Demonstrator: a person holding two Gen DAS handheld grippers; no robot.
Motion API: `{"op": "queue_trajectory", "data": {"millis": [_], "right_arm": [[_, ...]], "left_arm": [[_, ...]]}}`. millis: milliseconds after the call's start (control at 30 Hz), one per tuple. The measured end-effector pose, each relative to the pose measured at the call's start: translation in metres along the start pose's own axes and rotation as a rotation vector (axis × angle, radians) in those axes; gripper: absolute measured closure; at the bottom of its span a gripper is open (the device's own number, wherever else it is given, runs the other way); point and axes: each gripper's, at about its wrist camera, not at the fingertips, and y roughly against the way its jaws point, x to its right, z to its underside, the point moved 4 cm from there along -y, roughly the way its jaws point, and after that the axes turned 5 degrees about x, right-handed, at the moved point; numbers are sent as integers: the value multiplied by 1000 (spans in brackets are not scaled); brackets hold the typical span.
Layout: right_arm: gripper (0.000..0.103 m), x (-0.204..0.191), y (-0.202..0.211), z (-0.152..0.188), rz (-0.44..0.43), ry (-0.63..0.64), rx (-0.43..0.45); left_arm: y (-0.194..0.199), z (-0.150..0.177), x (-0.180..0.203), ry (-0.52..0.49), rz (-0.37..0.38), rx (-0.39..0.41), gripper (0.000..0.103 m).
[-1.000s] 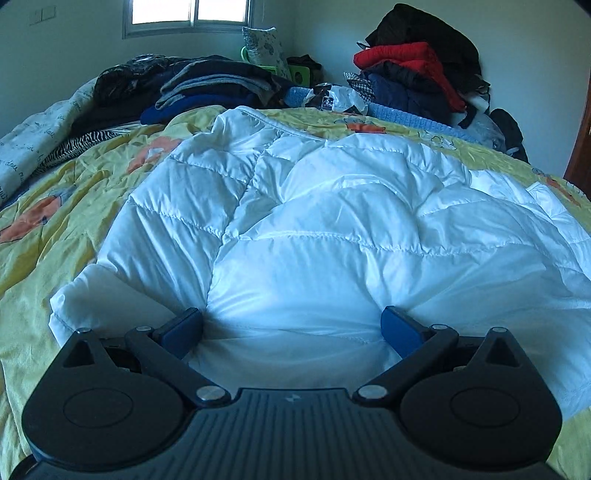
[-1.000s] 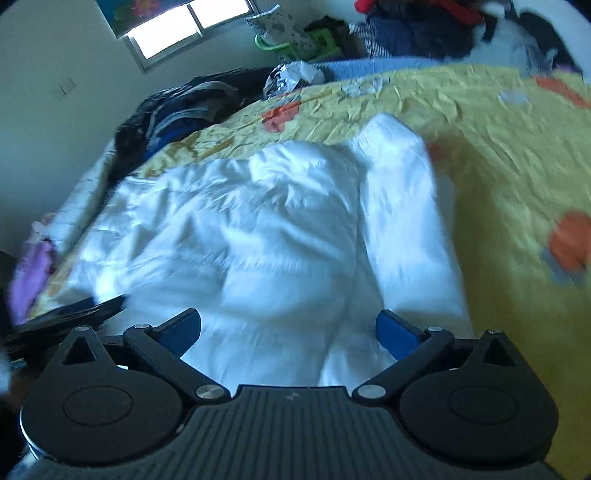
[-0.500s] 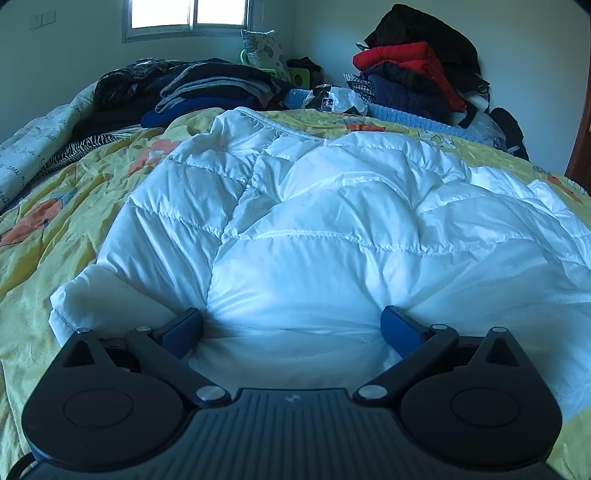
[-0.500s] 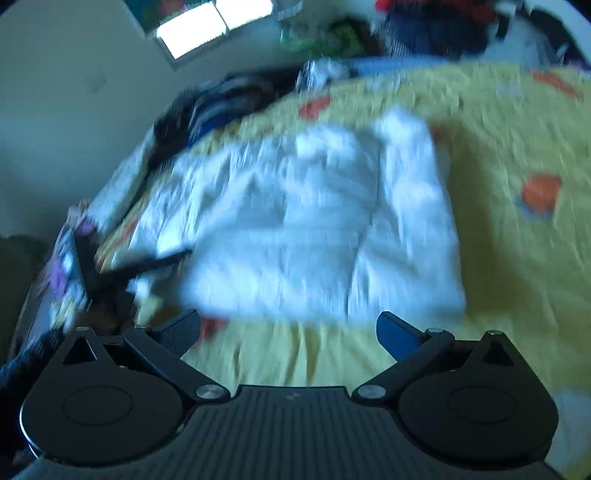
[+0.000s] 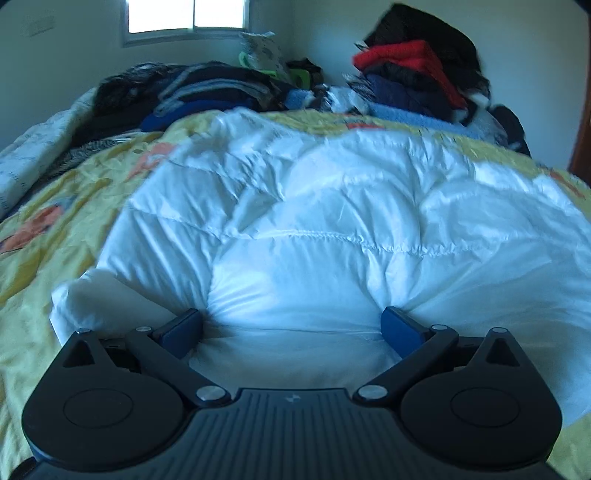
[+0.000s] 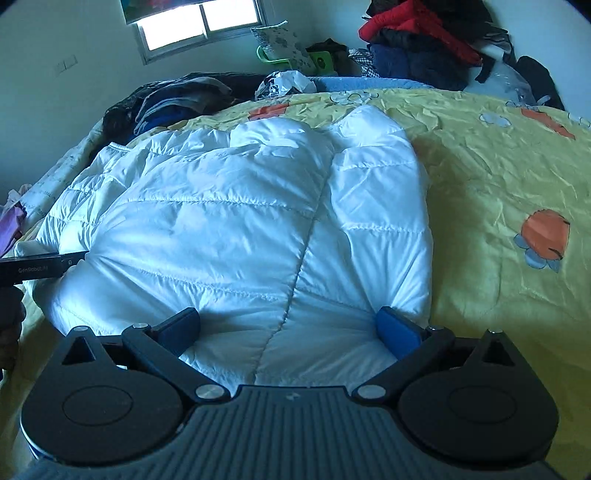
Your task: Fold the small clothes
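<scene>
Nearest the left wrist camera, the left tool stands with its blue fingers spread wide, and the near hem of a white padded jacket bulges up between them; the fingers touch the fabric on either side but are not closed on it. From the right wrist camera, the right tool is likewise wide open, its fingers resting at the jacket's near edge, astride a long seam that runs away from the camera. At the left edge of that view the dark body of the left tool reaches in against the jacket's side.

The jacket lies spread on a bed under a yellow bedspread printed with orange shapes, and one narrower quilted part lies along the jacket's right side. Beyond it, at the far left of the bed, sits a heap of dark clothes. At the far right corner rises a taller pile with a red garment near the top. Farthest back, a window glows in the pale wall.
</scene>
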Motion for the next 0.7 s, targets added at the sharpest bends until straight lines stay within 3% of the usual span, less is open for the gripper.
{"op": "queue_trajectory", "data": {"millis": [67, 167, 233, 333, 400, 567, 700], "right_arm": [[2, -1, 10, 0, 20, -26, 32], [2, 5, 23, 12, 18, -57, 125], [3, 10, 22, 25, -6, -57, 170], [3, 15, 22, 22, -19, -86, 176], [3, 17, 20, 21, -31, -98, 178], [3, 20, 23, 22, -66, -146, 200], [3, 23, 24, 23, -83, -170, 210]], "left_arm": [[23, 0, -11, 62, -31, 55, 0], [60, 3, -45, 262, -40, 132, 0], [74, 10, -74, 453, -55, 115, 0], [75, 22, -104, 684, -18, 32, 0], [67, 27, -109, 732, -21, -14, 0], [47, 26, -115, 789, -69, -38, 0], [34, 16, -115, 781, -95, -53, 0]]}}
